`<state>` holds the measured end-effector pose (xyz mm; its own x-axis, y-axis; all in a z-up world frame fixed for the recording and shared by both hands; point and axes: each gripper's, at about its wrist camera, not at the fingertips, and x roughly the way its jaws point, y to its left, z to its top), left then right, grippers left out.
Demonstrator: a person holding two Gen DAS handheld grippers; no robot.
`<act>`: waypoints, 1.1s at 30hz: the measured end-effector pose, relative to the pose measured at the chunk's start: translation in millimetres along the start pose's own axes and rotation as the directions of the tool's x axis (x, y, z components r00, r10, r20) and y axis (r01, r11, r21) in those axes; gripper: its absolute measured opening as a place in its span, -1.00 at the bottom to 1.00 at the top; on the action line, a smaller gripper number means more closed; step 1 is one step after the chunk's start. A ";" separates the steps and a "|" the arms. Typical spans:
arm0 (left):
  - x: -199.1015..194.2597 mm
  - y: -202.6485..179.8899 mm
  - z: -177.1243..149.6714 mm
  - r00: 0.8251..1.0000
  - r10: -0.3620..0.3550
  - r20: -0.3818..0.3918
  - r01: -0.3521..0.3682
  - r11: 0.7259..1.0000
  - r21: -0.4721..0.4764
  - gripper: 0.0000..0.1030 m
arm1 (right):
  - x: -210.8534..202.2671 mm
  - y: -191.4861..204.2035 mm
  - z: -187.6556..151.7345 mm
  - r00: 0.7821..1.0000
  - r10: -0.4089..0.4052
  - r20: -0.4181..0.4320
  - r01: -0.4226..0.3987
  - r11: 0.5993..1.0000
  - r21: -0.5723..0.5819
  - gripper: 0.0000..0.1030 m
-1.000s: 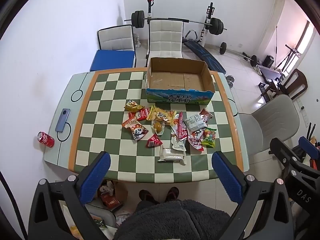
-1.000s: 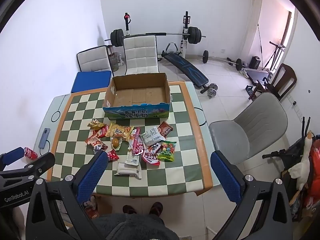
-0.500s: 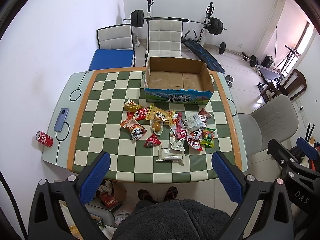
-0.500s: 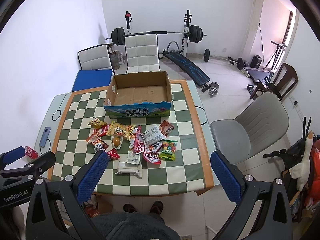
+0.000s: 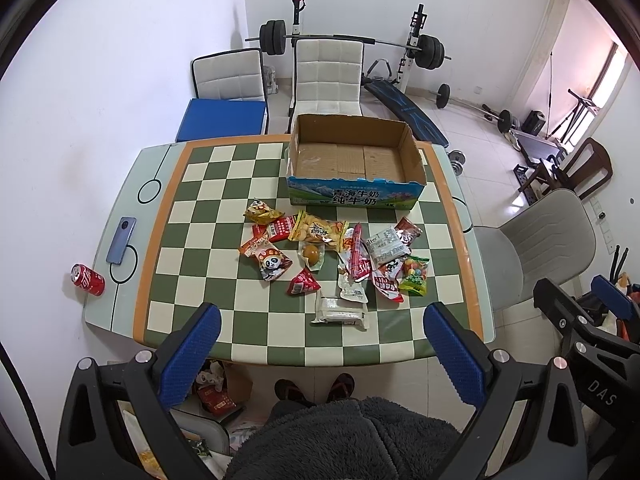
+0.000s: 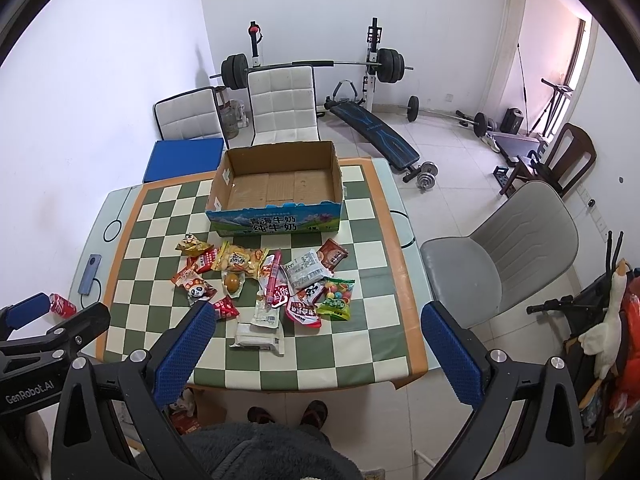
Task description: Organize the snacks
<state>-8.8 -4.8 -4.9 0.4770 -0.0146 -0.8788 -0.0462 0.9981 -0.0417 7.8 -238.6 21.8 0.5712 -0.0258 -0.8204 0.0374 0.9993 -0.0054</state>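
Several snack packets (image 5: 332,256) lie in a loose heap on the green-and-cream checkered table (image 5: 200,240), also in the right wrist view as the snack heap (image 6: 268,284). Behind them stands an empty cardboard box (image 5: 354,158) with a blue printed front, seen too as the box (image 6: 280,188). A white packet (image 5: 340,312) lies nearest the front edge. My left gripper (image 5: 320,340) is open, high above the near edge, holding nothing. My right gripper (image 6: 312,340) is open too, equally far back and empty.
A red soda can (image 5: 88,279) and a phone (image 5: 121,240) sit on the table's left margin. White chairs (image 5: 328,76) stand behind the table, a grey chair (image 5: 532,248) to its right. Weight benches fill the back. A person's feet (image 5: 314,388) show below.
Both grippers have drifted slightly; the table and box sit a little differently in each view. Nothing on the table has moved, and both grippers stay open.
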 end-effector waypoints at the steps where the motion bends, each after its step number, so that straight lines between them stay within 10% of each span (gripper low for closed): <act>1: 0.0 1.0 2.0 1.000 -0.001 -0.001 0.001 1.000 0.000 1.00 | -0.1 -0.1 0.0 1.000 0.000 0.000 0.000 1.000 0.000 1.00; 33: 4.8 -8.5 0.0 1.000 -0.002 -0.005 0.002 1.000 -0.002 1.00 | 1.0 0.6 -0.8 1.000 0.005 -0.003 -0.005 1.000 0.006 1.00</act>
<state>-6.2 -13.4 -8.7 0.4731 -0.0172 -0.8808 -0.0472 0.9979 -0.0449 7.7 -238.0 20.6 0.5689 -0.0208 -0.8221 0.0393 0.9992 0.0019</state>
